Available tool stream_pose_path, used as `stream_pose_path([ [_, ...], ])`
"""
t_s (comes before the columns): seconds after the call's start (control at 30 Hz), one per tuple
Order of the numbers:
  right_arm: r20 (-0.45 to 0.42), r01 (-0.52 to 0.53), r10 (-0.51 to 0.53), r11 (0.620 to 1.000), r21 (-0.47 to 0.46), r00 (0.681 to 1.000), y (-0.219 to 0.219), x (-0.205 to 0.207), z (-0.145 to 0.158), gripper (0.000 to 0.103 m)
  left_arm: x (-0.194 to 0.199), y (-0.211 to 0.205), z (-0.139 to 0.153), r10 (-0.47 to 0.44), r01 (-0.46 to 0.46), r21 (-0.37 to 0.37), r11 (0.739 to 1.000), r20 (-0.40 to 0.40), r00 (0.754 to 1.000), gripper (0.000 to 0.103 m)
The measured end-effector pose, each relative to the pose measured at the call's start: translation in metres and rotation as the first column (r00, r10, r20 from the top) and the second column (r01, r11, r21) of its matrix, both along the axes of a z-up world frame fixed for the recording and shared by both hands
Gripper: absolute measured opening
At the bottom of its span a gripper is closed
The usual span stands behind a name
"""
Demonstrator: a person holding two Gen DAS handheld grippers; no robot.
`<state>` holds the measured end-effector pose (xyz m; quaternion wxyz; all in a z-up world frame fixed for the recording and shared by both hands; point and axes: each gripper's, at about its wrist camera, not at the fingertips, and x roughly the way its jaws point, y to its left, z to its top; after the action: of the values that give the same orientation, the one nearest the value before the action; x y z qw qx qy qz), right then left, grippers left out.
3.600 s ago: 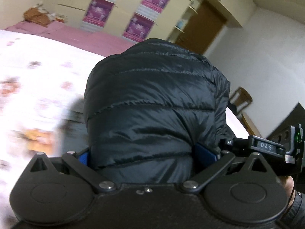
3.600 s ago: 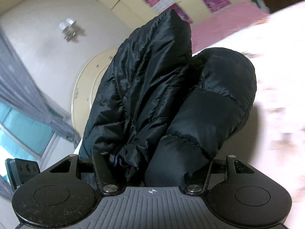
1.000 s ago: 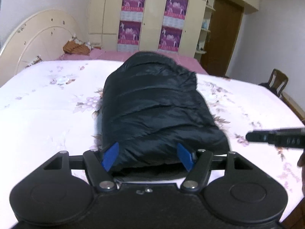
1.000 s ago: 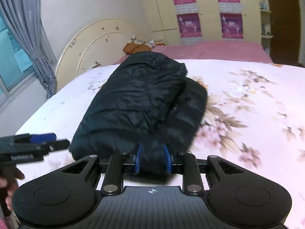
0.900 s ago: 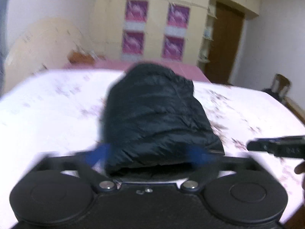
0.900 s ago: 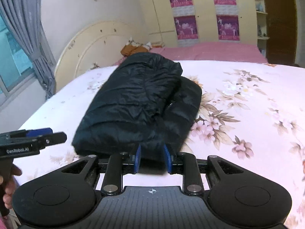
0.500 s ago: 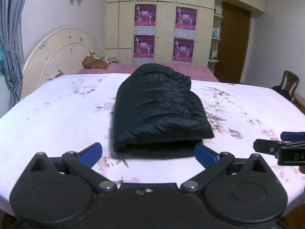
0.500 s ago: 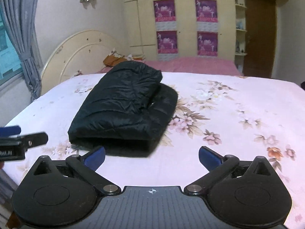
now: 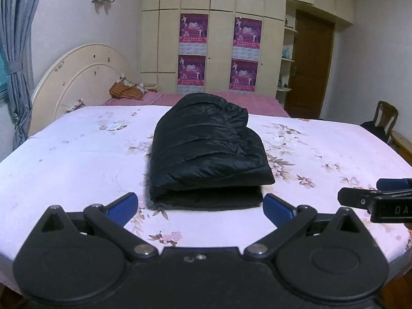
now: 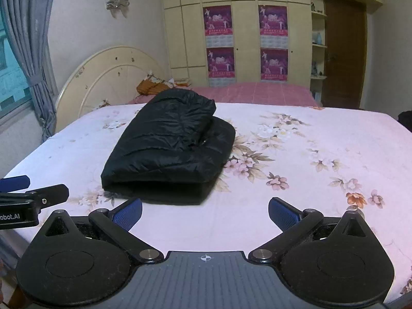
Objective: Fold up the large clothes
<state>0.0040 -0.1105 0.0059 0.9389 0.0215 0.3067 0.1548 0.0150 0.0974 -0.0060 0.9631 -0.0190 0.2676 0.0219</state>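
Note:
A black quilted down jacket point(image 9: 206, 152) lies folded into a compact bundle on the flowered bed sheet point(image 9: 77, 159). In the right wrist view the same jacket point(image 10: 170, 149) sits left of centre, its folded edge toward me. My left gripper point(image 9: 200, 207) stands open just short of the bundle's near edge, nothing between its blue pads. My right gripper point(image 10: 205, 212) is open too, drawn back from the jacket over bare sheet. Each gripper shows at the edge of the other's view: the right one point(image 9: 378, 198), the left one point(image 10: 25, 193).
The bed has a cream rounded headboard point(image 9: 77, 77) at the far left and a pink cover point(image 10: 257, 92) at the far end. Wardrobe doors with purple posters point(image 9: 219, 54) stand behind. A brown door point(image 9: 309, 69) and a wooden chair point(image 9: 386, 118) are at the right, curtains point(image 10: 28, 51) at the left.
Both grippers let go of the jacket, opened wide and drew back from it toward the near edge of the bed. The folded jacket stays lying on the sheet.

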Motion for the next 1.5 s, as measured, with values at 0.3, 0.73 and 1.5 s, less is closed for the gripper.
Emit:
stream_pose_path([
  [0.3, -0.002, 0.003, -0.003, 1.000, -0.001, 1.000, -0.008, -0.004, 0.003, 0.103, -0.002, -0.004, 0.000, -0.007, 0.007, 0.001, 1.000, 0.002, 1.000, 0.103],
  [0.73, -0.001, -0.003, 0.003, 1.000, 0.006, 1.000, -0.013, -0.005, 0.008, 0.103, -0.002, -0.007, 0.001, -0.006, 0.006, 0.002, 1.000, 0.006, 1.000, 0.103],
  [1.5, 0.007, -0.009, 0.009, 1.000, 0.011, 1.000, -0.014, -0.007, 0.016, 0.103, -0.002, -0.008, 0.003, -0.013, 0.013, 0.003, 1.000, 0.013, 1.000, 0.103],
])
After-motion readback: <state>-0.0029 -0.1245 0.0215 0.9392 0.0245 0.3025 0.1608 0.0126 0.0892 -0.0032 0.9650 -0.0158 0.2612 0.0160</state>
